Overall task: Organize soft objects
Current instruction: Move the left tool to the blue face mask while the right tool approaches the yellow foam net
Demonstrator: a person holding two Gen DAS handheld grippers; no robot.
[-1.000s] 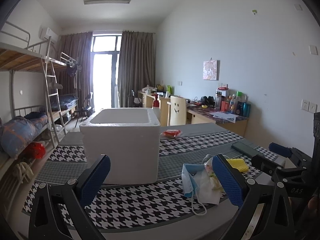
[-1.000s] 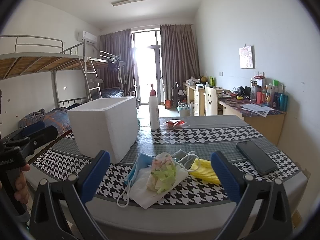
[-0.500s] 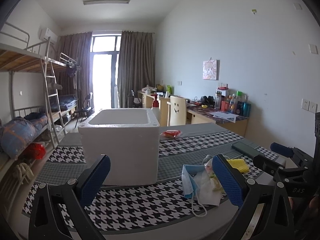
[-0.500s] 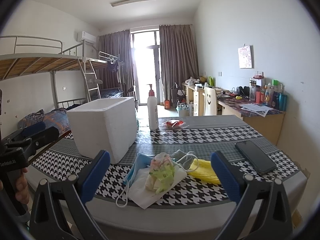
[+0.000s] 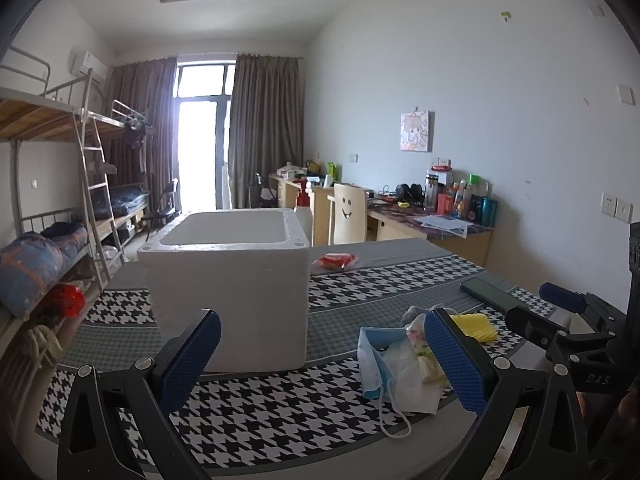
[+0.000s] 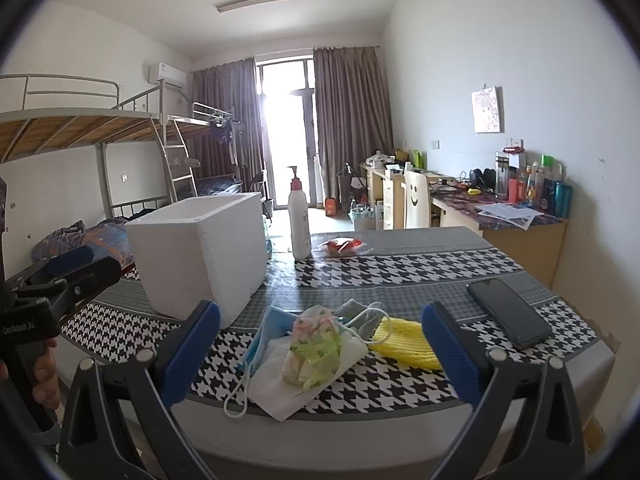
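A pile of soft things lies near the table's front edge: a blue face mask, a white mask, a floral cloth, a grey cloth and a yellow cloth. The pile also shows in the left wrist view. A white foam box stands open-topped to the pile's left; it also shows in the right wrist view. My right gripper is open, just in front of the pile. My left gripper is open, facing the box.
A black phone lies at the table's right. A pump bottle and a red packet stand behind the box. The houndstooth tablecloth covers the table. A bunk bed is left, desks right.
Both grippers have drifted slightly; the views shift a little. Nothing on the table has moved and both grippers stay open.
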